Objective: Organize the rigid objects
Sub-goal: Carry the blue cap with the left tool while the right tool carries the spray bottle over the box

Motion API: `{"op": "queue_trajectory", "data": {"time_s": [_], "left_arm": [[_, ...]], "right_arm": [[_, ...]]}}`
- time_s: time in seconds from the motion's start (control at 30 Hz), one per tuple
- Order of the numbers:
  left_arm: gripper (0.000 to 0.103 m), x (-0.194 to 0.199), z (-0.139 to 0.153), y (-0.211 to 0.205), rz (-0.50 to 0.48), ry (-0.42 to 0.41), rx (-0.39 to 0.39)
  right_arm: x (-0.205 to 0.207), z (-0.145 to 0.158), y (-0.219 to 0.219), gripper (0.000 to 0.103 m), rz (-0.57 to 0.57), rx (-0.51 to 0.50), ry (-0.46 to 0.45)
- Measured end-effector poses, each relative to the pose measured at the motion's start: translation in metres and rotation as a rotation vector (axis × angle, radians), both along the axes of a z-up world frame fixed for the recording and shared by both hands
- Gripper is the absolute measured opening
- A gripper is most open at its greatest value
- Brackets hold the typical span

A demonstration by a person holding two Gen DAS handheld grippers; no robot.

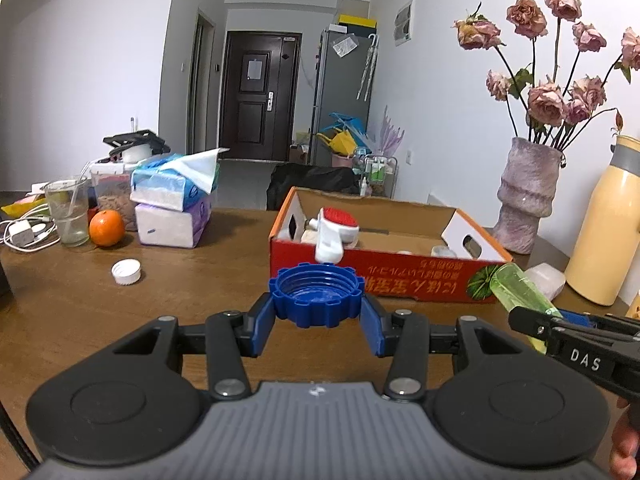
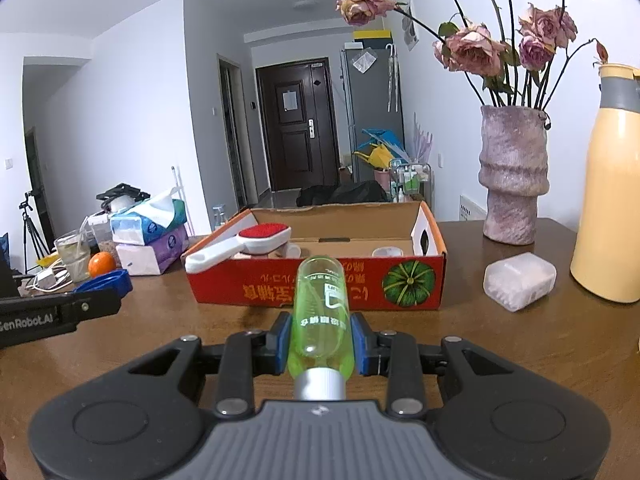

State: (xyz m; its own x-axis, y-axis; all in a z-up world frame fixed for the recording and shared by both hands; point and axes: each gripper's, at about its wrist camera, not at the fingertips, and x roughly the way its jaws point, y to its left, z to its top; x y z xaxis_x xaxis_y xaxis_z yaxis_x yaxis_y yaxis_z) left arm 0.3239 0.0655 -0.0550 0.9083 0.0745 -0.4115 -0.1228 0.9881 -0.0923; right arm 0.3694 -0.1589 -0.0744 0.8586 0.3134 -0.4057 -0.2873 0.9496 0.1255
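My left gripper (image 1: pixel 318 314) is clasping one blue lid (image 1: pixel 317 294); my right gripper (image 2: pixel 320 338) is clasping one green bottle (image 2: pixel 321 312) — one box (image 2: pixel 320 284) is sitting ahead.

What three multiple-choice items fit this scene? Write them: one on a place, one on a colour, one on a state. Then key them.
1. Where does the red-and-white brush lie?
A. In the cardboard box, its handle over the rim
B. On the tissue packs
C. Beside the vase

2. What colour is the big ridged cap in the left gripper?
A. White
B. Blue
C. Orange

3. What state is the right gripper in?
A. Open and empty
B. Shut on nothing
C. Shut on the green bottle

Key: 1 A, the brush head sits inside the box while the handle pokes over its edge. 2 B, the cap between the pads is plainly blue. 3 C, both pads press the bottle's sides.
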Motion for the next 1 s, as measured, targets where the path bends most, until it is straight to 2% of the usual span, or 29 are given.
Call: {"op": "queue_trajectory", "data": {"time_s": [0.3,1.0], "left_arm": [[0.047,0.024,0.016,-0.010,0.003,-0.043,-0.016],[0.047,0.093,0.021,-0.010,0.031,-0.066,-0.070]], "right_arm": [[0.019,0.008,-0.003,0.030,-0.024,0.016,-0.026],[0.081,0.012,-0.002,0.030,-0.063,0.052,-0.044]]}}
